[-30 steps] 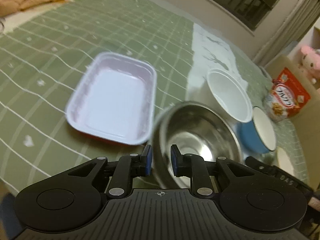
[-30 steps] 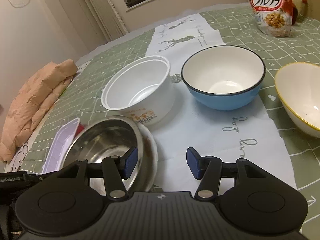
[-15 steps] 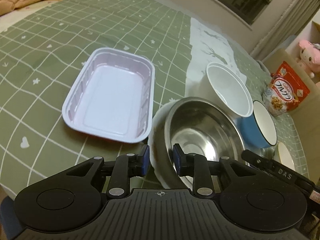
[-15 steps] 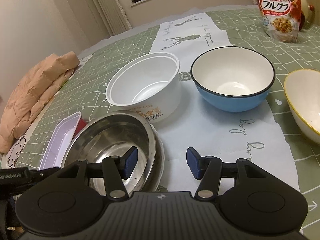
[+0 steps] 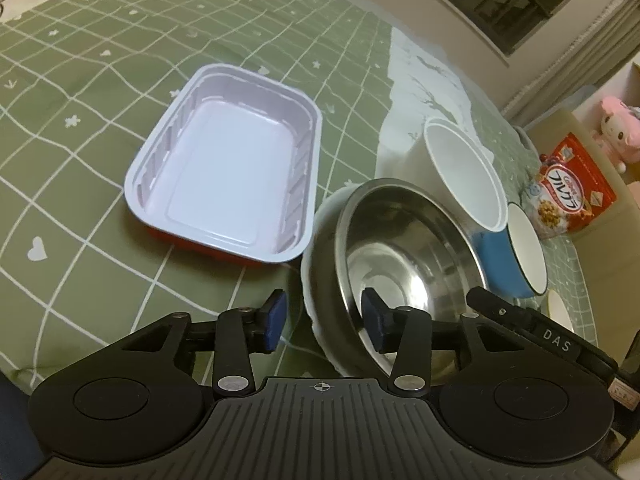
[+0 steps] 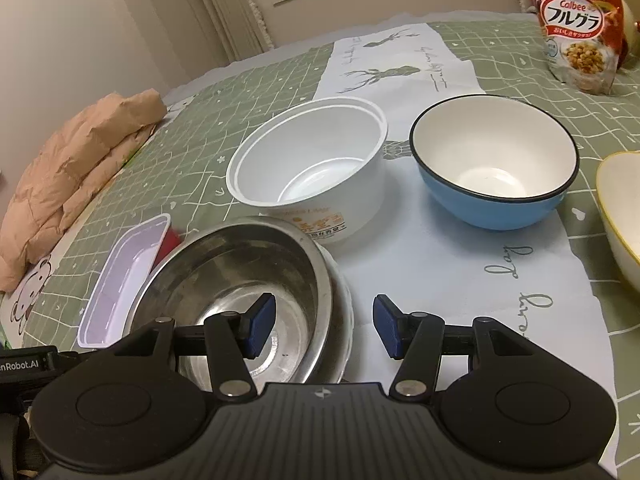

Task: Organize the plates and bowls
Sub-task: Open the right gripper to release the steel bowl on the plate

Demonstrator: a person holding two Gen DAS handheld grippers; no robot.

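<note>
Releasing is the step in hand, I judge: my left gripper (image 5: 320, 326) has its blue pads spread, straddling the near rim of the shiny stainless-steel bowl (image 5: 404, 248) without pinching it. One pad sits outside the wall, the other inside. The steel bowl is nested in a shallow white plate (image 5: 316, 264), whose edge shows around its left side; both rest on the green checked tablecloth (image 5: 80, 120).

To do this well: back the left gripper straight out along the fingers and lift slightly so the inner pad clears the rim without dragging the bowl off the plate. The steel probably slides easily on the glaze, so avoid any sideways nudge.

My right gripper (image 6: 320, 326) is also spread wide, holding nothing; its left pad hangs over the bowl's interior, its right pad over the white printed runner (image 6: 460, 272).

Outward: the lilac rectangular plastic tray (image 5: 232, 176) lies just left of the stack, the white plastic tub (image 6: 312, 168) just behind it, then the blue enamel bowl with a white interior (image 6: 492, 160), and a cream bowl with a yellow rim (image 6: 620, 220) at the right edge. The red granola bag (image 6: 580, 20) stands far back.

Versus one second ago: my left pads were pressed on the rim with the bowl tilted up; now they're apart and the bowl sits level. Right gripper's opening is unchanged.
</note>
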